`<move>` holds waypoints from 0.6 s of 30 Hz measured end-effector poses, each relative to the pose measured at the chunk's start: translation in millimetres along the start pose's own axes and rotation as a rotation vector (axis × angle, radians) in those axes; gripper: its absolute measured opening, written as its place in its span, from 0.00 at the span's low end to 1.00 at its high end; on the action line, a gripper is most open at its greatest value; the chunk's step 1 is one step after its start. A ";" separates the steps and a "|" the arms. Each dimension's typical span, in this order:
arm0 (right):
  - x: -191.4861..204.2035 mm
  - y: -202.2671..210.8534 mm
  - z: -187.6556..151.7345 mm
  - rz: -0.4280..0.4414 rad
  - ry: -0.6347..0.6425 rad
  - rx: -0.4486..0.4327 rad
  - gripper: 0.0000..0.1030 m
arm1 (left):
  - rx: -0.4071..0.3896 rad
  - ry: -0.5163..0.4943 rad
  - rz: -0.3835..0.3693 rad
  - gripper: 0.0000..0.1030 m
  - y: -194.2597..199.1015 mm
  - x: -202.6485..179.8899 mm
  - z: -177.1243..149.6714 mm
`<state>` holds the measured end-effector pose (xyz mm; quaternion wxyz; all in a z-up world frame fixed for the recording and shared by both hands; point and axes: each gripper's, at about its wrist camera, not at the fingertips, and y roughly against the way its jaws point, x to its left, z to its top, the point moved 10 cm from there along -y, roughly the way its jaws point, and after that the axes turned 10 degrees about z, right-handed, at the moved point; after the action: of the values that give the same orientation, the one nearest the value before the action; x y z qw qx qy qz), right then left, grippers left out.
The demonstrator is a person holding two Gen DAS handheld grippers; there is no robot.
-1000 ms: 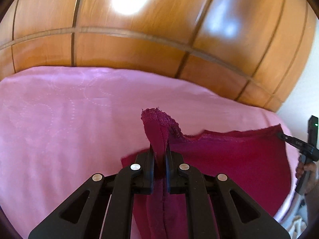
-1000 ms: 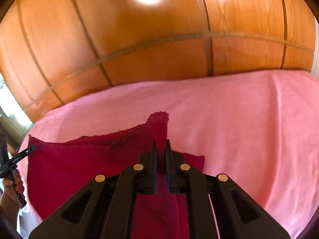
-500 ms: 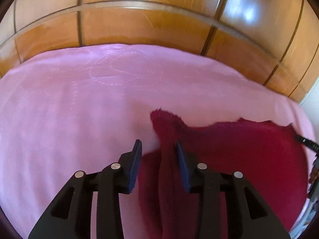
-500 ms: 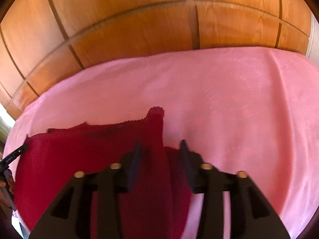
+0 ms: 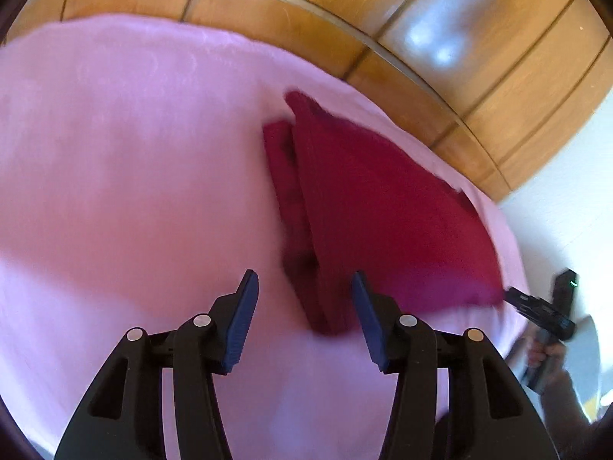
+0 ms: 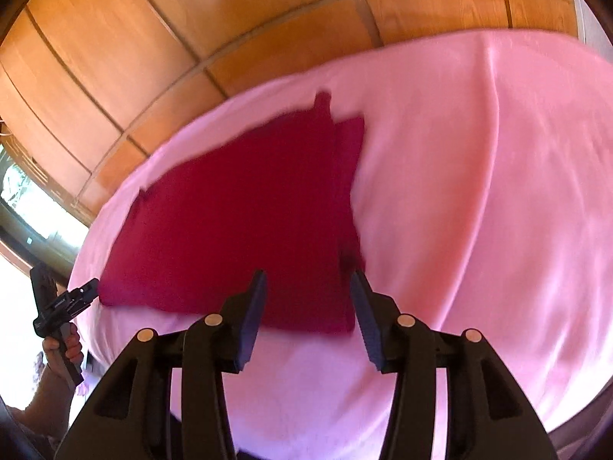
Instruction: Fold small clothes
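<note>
A dark red cloth [image 5: 367, 207] lies folded flat on the pink sheet [image 5: 115, 191], its top layer set back a little from the lower one along one edge. My left gripper [image 5: 304, 287] is open and empty, hovering just above the cloth's near left corner. In the right wrist view the same cloth [image 6: 245, 211] lies ahead, and my right gripper [image 6: 308, 287] is open and empty above its near right corner. Each gripper shows small in the other's view, the right gripper [image 5: 536, 306] and the left gripper [image 6: 72, 295], by the cloth's far corners.
The pink sheet [image 6: 479, 191] covers a bed that runs up to a glossy wooden panelled wall [image 5: 421, 38]. A bright window [image 6: 23, 207] is at the far left of the right wrist view. A white wall [image 5: 567, 199] is at the right.
Both grippers were shut on the cloth's raised corners a second ago. They opened, the corners dropped flat onto the lower layer, and both grippers pulled back and up.
</note>
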<state>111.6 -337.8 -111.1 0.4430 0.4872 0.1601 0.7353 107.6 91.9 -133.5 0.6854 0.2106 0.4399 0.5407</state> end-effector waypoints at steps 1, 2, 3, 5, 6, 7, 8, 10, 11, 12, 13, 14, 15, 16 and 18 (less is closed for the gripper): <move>-1.7 -4.3 -4.2 -0.002 -0.009 0.005 0.44 | 0.009 -0.023 -0.006 0.48 1.3 -4.5 -10.3; -3.4 -7.2 -7.1 -0.009 -0.014 0.003 0.44 | 0.009 -0.045 -0.006 0.48 2.8 -8.7 -17.5; -5.6 -10.3 -5.5 -0.015 -0.018 0.000 0.42 | 0.012 -0.068 -0.017 0.48 4.9 -14.2 -23.9; -8.4 -9.0 -4.9 -0.058 -0.013 -0.009 0.15 | 0.015 -0.106 -0.027 0.48 7.3 -22.5 -29.7; -11.1 -6.4 -2.8 -0.071 -0.010 -0.017 0.14 | 0.008 -0.133 -0.020 0.48 9.0 -25.9 -32.6; -10.1 -3.6 0.0 -0.079 -0.002 -0.027 0.12 | 0.004 -0.174 -0.013 0.48 11.2 -30.2 -37.0; -8.9 -2.1 3.8 -0.092 0.014 -0.035 0.12 | 0.006 -0.207 -0.008 0.48 10.9 -33.8 -40.2; -4.1 2.1 8.1 -0.104 0.040 -0.045 0.11 | 0.001 -0.254 0.020 0.48 6.5 -36.7 -42.1; -4.0 2.8 8.9 -0.112 0.043 -0.046 0.11 | -0.006 -0.270 0.032 0.48 3.5 -38.5 -41.1; -4.8 2.5 9.2 -0.118 0.042 -0.044 0.11 | -0.013 -0.280 0.041 0.48 0.7 -39.3 -39.1; -5.1 1.4 8.5 -0.122 0.041 -0.041 0.11 | -0.029 -0.288 0.055 0.48 -1.4 -39.7 -34.8; -5.7 0.4 7.7 -0.128 0.043 -0.037 0.11 | -0.047 -0.300 0.065 0.48 -2.1 -40.3 -31.5; -6.0 -1.2 7.2 -0.132 0.044 -0.034 0.11 | -0.063 -0.318 0.076 0.48 -4.1 -40.0 -28.0; -6.5 -2.0 7.0 -0.138 0.046 -0.030 0.11 | -0.071 -0.351 0.088 0.43 -6.9 -40.4 -25.1; -6.7 0.0 9.4 -0.157 0.065 -0.027 0.11 | -0.031 -0.422 0.076 0.12 -11.9 -42.1 -27.9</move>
<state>120.5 -345.0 -110.5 0.5006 0.4430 0.2022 0.7157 89.9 43.8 -141.4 0.7447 0.3249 0.2698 0.5167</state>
